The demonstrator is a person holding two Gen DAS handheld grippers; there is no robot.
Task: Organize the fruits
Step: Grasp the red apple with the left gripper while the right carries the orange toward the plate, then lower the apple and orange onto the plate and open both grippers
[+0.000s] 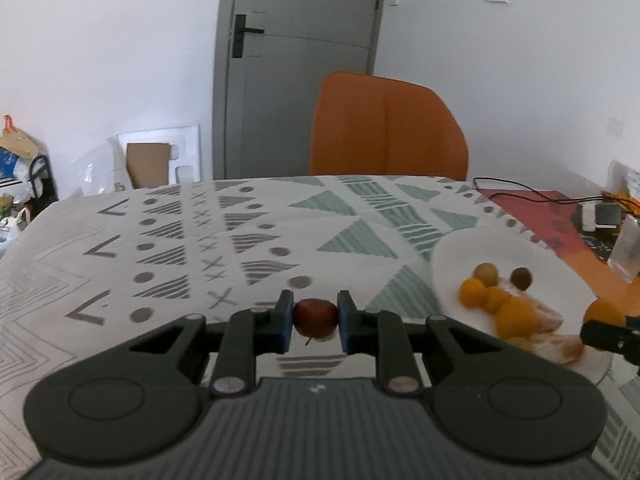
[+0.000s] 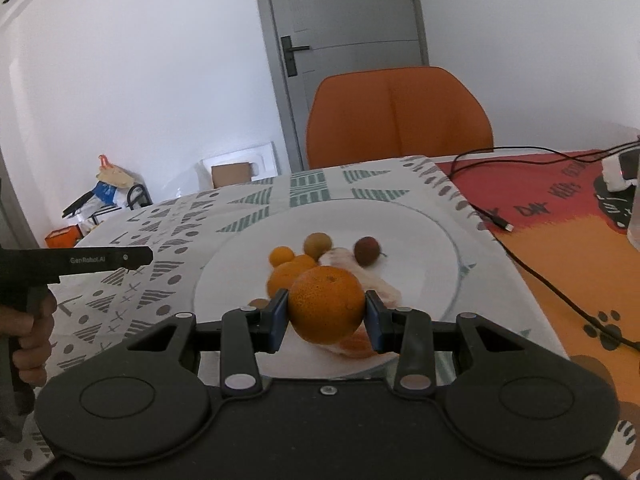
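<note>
- Now, the plate (image 2: 424, 276) sits on the tabletop (image 1: 168, 240) to our right, already carrying several small fruits; we should aim for its bare rim side.
- Our right gripper (image 2: 326, 314) has its jaws clenched on the orange (image 2: 326, 304), held over the plate; we judge it best lowered slowly so it does not roll into the pile.
- Our left gripper (image 1: 315, 318) grips a small red fruit (image 1: 315, 317) above the cloth, left of the plate; squeeze gently.

An orange fruit (image 2: 326, 307), a dark red fruit (image 1: 315, 317), a white plate (image 2: 420, 280), a grey-and-green patterned cloth (image 1: 180, 248).
</note>
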